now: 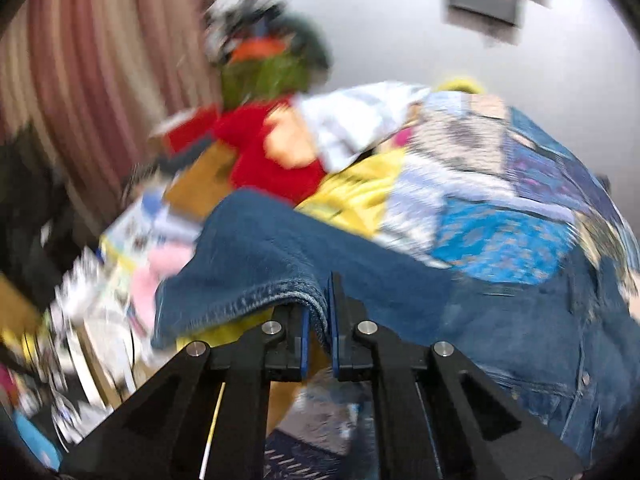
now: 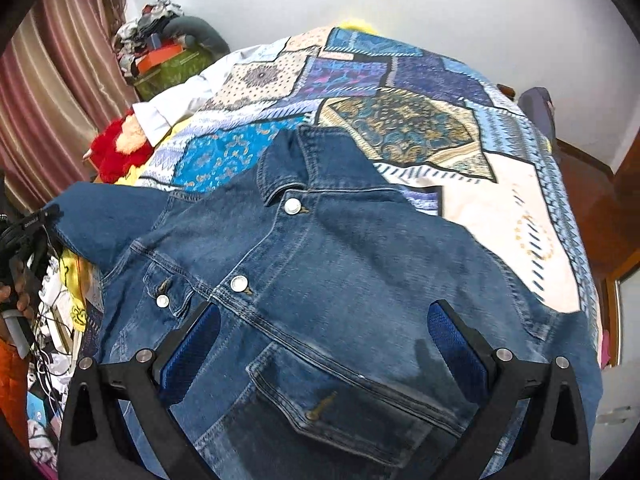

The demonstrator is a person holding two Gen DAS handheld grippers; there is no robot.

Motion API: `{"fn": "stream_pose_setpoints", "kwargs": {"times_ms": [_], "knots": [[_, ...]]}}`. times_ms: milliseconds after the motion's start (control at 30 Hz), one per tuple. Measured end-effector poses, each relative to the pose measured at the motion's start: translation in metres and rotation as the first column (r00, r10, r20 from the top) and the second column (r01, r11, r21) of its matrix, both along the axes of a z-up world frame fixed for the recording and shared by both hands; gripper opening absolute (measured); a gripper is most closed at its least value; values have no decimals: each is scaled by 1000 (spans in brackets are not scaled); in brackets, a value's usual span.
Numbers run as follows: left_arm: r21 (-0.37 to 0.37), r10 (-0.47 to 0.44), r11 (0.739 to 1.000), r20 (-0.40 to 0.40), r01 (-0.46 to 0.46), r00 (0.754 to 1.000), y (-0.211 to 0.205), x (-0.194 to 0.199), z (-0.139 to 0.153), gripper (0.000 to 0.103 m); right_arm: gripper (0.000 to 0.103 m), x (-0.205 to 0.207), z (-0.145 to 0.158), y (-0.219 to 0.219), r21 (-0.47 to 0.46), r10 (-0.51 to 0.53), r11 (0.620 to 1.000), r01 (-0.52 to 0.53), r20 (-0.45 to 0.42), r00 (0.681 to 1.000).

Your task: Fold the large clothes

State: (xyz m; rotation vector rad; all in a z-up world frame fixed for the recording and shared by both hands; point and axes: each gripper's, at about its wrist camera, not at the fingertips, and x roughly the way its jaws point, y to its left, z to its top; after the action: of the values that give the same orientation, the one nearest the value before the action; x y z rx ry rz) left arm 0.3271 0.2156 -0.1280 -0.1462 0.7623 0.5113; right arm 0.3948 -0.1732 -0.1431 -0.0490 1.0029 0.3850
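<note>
- We are working on a dark blue denim jacket with silver snap buttons (image 2: 320,280), which is lying front-side up on a bed covered by a blue and cream patchwork quilt (image 2: 400,128), its collar pointing toward the far wall
- We are pinching the stitched cuff end of the jacket's blue denim sleeve (image 1: 256,280) in the left gripper (image 1: 319,332) — its blue pads are pressed together on the fabric, and the sleeve is hanging off the bed's left edge above a blurred clutter of papers and cloth
- We are holding the right gripper (image 2: 324,340) spread wide over the jacket's chest, its jaws well apart and gripping nothing; one blue pad is sitting near the small pocket snap, the other over the opposite chest panel
- By our reading, we are at the sleeve-folding step — the body looks spread flat and buttoned, while neither sleeve seems folded in yet
- The left wrist view is smeared, so we are judging that hand to be in motion, though we cannot tell which way
- The next move is calling for us to carry the pinched cuff inward across the chest, laying the sleeve flat over the buttons, while the open right gripper is free to press the shoulder down so the body is not dragging along
- The red plush toy (image 2: 116,148) and white cloth (image 2: 176,100) at the quilt's far left are lying apart from the jacket
</note>
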Motion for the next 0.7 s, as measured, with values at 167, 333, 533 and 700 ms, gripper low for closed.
{"fn": "stream_pose_setpoints", "kwargs": {"times_ms": [167,333,533,700], "knots": [[-21,-223,975,-22,223,974,-65,21,-9,5,103,-7,8,-19,33,-34,999,34,8,999],[-323,-468,857,-164,401,868,-114,43,-77,5,103,-12,14,-35,43,-60,997,59,7,998],[-353,-525,829,-222,434,822,-126,39,-110,20,103,-21,22,-44,36,-62,997,61,18,998],[-423,-500,812,-152,401,853,-102,15,-96,66,103,-24,24,-42,26,-45,999,44,27,999]]}}
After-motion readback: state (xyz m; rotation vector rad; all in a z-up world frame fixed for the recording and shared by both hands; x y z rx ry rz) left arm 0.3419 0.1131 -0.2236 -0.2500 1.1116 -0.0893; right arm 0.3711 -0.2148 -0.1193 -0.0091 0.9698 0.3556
